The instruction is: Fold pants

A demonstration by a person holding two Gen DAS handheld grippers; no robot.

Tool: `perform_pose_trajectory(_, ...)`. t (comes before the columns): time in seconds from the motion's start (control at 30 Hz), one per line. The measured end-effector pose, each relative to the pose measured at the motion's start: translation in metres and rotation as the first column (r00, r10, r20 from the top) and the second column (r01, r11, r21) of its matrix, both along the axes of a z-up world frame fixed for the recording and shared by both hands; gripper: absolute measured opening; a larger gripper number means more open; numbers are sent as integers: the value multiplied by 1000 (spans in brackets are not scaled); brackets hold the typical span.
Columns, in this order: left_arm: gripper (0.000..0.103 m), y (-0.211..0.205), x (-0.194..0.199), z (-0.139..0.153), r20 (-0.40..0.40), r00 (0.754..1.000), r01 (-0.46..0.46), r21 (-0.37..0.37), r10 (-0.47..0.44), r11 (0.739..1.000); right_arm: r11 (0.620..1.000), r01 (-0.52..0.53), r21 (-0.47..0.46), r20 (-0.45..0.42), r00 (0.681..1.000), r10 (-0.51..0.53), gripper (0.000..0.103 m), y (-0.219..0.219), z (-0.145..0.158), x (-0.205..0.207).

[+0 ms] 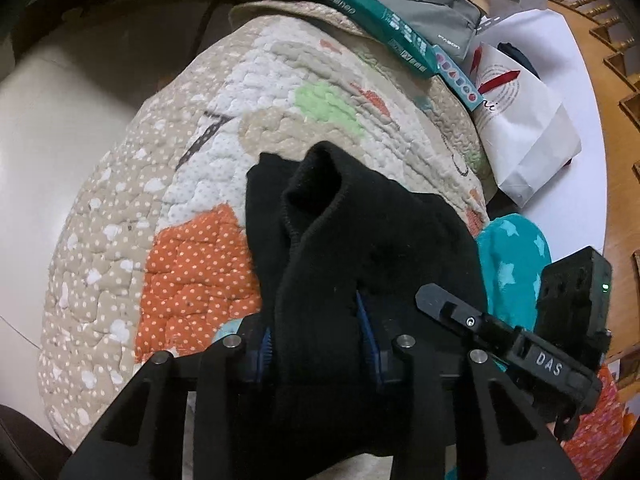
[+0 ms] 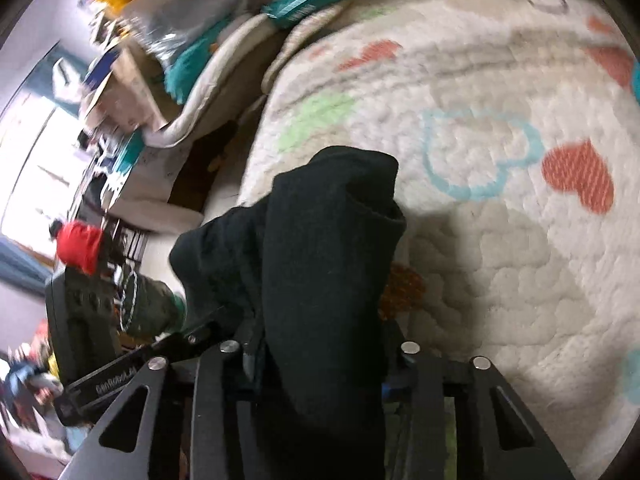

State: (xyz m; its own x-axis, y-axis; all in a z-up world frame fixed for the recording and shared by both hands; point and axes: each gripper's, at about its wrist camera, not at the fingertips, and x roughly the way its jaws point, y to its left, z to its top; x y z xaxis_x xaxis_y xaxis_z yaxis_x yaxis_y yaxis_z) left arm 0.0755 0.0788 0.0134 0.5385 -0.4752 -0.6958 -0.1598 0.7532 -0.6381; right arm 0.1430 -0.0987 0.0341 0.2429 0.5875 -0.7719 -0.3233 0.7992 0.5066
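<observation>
Left tool (image 1: 318,332) and right tool (image 2: 316,354) each clamp black cloth, apparently raised, side by side.

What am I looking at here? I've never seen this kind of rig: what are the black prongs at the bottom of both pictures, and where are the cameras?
There is no robot arm. A person holds a two-finger gripper in each hand, and each gripper carries a fisheye camera looking forward along its fingers. The black struts at the bottom are the gripper's own frame. One picture comes from the left gripper, the other from the right gripper. Both are shut on black pants, bunched between blue-padded fingers. Beneath lies a quilted mat with dots and coloured patches. At its far edge sit a teal package, a grey pouch and a white paper bag.
</observation>
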Motion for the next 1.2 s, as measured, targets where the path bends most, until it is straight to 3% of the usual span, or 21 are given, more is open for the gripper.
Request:
perform_pose_trajectory(0.3,35,-7,19,29,31,999,10,27,-11,1000,1000,-1,-14,98,995,3,40,-7,31,11)
perform_pose_trajectory(0.6,35,-14,91,54,68,998,9,88,-15,996,998,54,-30,161,986,-49,40,-2,47,73)
perform_pose_trajectory(0.8,35,-11,137,45,37,999,5,124,-10,992,996,59,-69,166,985,-47,40,12,37,109)
perform_pose_trajectory(0.97,38,-14,154,21,-19,999,34,133,-32,991,991,71,-117,132,990,-55,40,11,9,121)
perform_pose_trajectory(1.03,46,-16,156,9,-37,999,35,137,-30,990,987,98,-126,121,989,-82,45,6,-3,120)
perform_pose_trajectory(1.1,51,-11,154,1,-40,999,14,101,-10,995,983,145,-109,94,986,-136,56,-4,-11,122)
perform_pose_trajectory(1.2,55,6,153,-10,-62,998,-28,-45,25,999,977,206,-53,36,978,-204,67,-24,-19,125)
